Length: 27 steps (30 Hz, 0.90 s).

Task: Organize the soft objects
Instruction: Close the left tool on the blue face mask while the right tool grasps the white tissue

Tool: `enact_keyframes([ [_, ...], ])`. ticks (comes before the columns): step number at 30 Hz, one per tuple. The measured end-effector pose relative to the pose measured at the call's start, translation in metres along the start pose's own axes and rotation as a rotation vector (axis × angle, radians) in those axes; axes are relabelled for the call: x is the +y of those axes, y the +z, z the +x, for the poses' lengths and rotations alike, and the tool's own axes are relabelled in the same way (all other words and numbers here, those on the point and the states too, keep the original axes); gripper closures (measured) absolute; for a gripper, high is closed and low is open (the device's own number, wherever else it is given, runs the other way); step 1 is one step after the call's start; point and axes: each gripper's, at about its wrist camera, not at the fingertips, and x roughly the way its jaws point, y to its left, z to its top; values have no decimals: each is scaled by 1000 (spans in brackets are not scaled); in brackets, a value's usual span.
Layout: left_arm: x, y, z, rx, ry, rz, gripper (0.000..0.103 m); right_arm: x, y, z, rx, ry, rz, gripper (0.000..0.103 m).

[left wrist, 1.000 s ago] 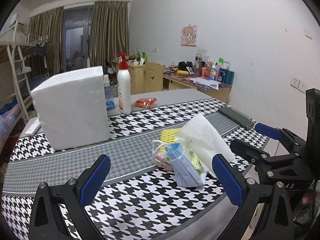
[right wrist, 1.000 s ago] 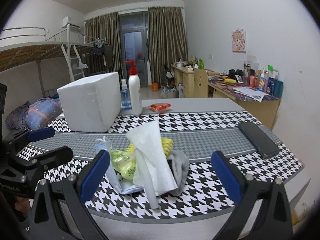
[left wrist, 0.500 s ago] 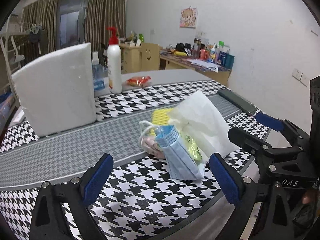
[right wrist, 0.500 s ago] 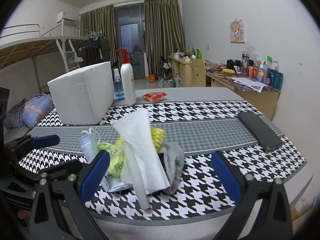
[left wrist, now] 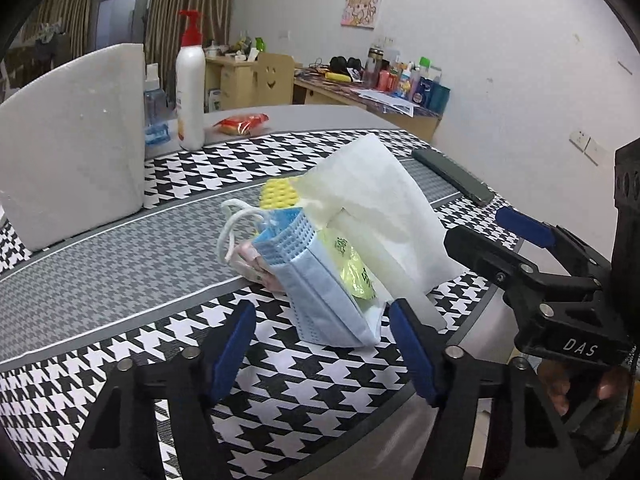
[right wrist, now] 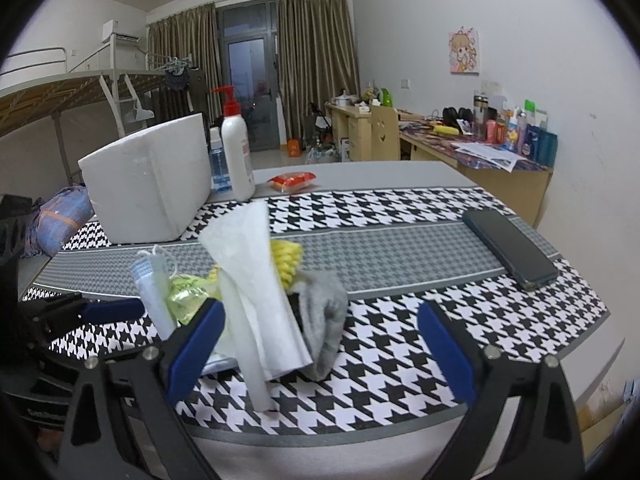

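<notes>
Both tongs, left (left wrist: 322, 330) and right (right wrist: 320, 332), gape empty; take the mask (left wrist: 320, 280) edge alone, clear of the tissue (left wrist: 380, 204).

The pile of soft things (left wrist: 320, 240) lies on the table (left wrist: 120, 264) just in front of the left gripper (left wrist: 320, 344), with the face mask (left wrist: 320, 292) nearest to it and the tissue (left wrist: 380, 208) behind, to the right. The right gripper (right wrist: 320, 344) has the same pile ahead, toward its left finger. The foam box (right wrist: 152, 184) stands further back on the left, the pump bottle (right wrist: 236, 156) beside it, and the phone (right wrist: 508, 248) lies far to the right.
</notes>
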Motion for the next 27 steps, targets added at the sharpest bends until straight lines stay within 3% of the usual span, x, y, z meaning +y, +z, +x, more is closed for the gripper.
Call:
enact_keyframes([
  [17,3,2,10,24,-38,-26,81,2,-4,9,28,42,-8,16],
  [27,0,0,4,10,-40,9,87,7,-7,21,89,99,-13,51],
])
